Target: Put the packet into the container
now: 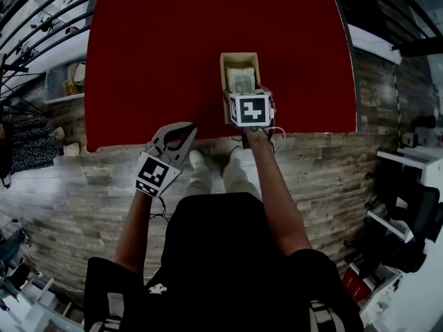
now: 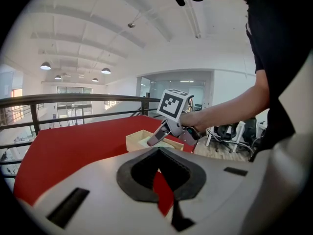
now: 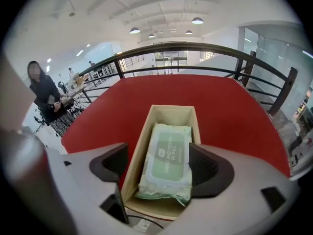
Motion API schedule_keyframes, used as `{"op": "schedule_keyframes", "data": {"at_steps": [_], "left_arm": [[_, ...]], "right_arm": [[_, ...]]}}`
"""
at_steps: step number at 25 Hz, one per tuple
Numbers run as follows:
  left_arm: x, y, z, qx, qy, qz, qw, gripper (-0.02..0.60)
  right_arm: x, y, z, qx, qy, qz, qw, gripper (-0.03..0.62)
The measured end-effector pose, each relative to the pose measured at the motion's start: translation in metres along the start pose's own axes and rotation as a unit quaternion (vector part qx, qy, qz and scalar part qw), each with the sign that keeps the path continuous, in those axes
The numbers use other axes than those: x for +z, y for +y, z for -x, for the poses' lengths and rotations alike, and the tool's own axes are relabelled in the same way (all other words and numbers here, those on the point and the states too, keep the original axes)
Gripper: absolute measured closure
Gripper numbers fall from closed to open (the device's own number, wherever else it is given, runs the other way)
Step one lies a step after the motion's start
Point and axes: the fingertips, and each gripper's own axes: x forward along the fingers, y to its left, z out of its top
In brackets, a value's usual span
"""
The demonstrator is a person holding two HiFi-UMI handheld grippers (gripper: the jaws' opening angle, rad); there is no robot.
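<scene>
My right tongs (image 3: 161, 166) hang released over the packet (image 3: 168, 146), which lies inside the container (image 3: 171, 112) on the bench (image 3: 215, 97). My left tongs (image 1: 185, 134), well apart, are clenched on nothing.

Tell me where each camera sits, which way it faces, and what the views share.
Head view: on the person's head, facing steeply down at the red table; shows torso, both forearms, left gripper, right gripper.
Left gripper view: on the left gripper, jaws shut, facing across the table toward the container; shows the right forearm and torso.
Right gripper view: on the right gripper, facing down between open jaws at the packet lying in the container; only its jaws show clearly.
Shared: all three show the container.
</scene>
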Motion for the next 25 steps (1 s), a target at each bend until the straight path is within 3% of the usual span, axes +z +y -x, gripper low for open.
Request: {"op": "schedule_keyframes", "data": {"at_steps": [3,5,11,13,18,22,25], "left_arm": [[0.005,-0.001,0.001,0.006,-0.002,-0.005,1.0000,0.572],[0.012,-0.002,0.002,0.012,-0.010,-0.009,0.9998,0.572],[0.034,-0.003,0.008,0.027,-0.043,-0.003,0.9987,0.572],[0.045,-0.007,0.012,0.029,-0.057,0.002,0.9979,0.572],[0.074,-0.017,0.019,0.037,-0.093,-0.005,0.9950,0.572],[0.101,-0.034,0.029,0.042,-0.120,-0.009,0.9918,0.572],[0.122,-0.051,0.039,0.042,-0.145,-0.005,0.9885,0.572]], "right_arm": [[0.009,0.005,0.015,0.011,-0.027,0.007,1.000,0.236],[0.013,0.005,0.030,0.009,-0.051,0.015,0.999,0.343],[0.030,0.019,0.095,0.042,-0.157,0.066,0.985,0.542],[0.038,0.030,0.126,0.072,-0.218,0.087,0.970,0.563],[0.047,0.047,0.193,0.148,-0.348,0.127,0.917,0.572],[0.036,0.059,0.227,0.168,-0.366,0.178,0.898,0.572],[0.029,0.067,0.253,0.182,-0.402,0.186,0.878,0.572]]}}
